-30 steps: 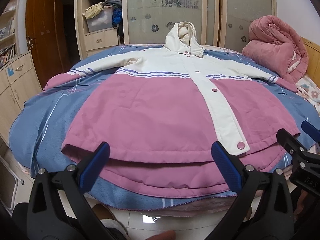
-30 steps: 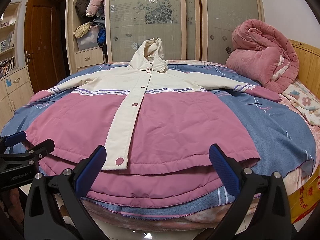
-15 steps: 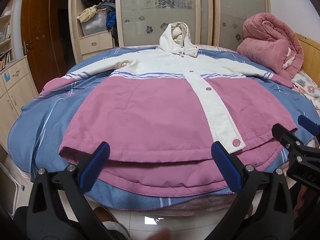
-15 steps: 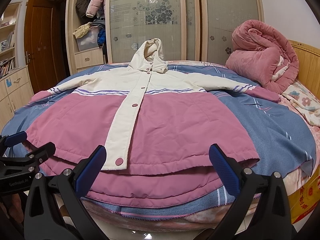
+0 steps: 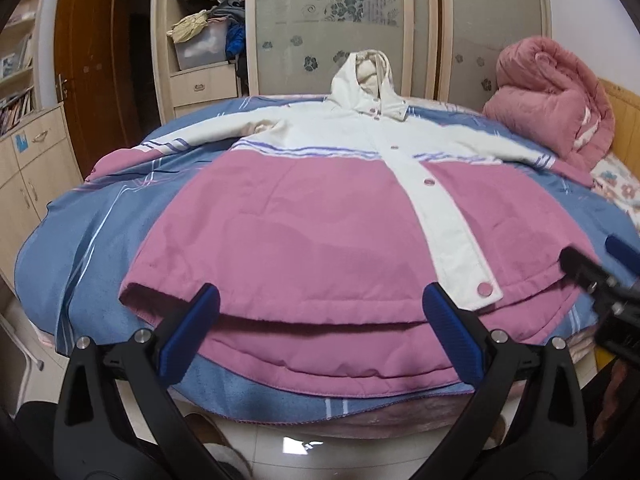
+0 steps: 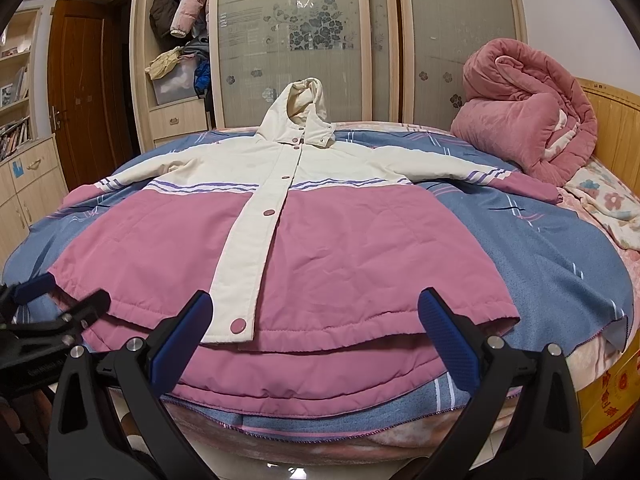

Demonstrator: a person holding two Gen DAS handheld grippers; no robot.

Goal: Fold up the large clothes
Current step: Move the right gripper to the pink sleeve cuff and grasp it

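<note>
Both tongs (image 5: pixel 320 312) (image 6: pixel 316 312) gaping, nearer jacket (image 5: pixel 304 240) hem than before

We see a hooded jacket (image 5: pixel 320 236) spread flat, front up, on the blue striped blanket (image 5: pixel 80 248) covering the bed. Its lower body is pink, its chest, hood and button placket cream, with purple stripes between. Both sleeves lie stretched sideways, the placket is snapped shut, and the hem overhangs the bed's near edge.
</note>
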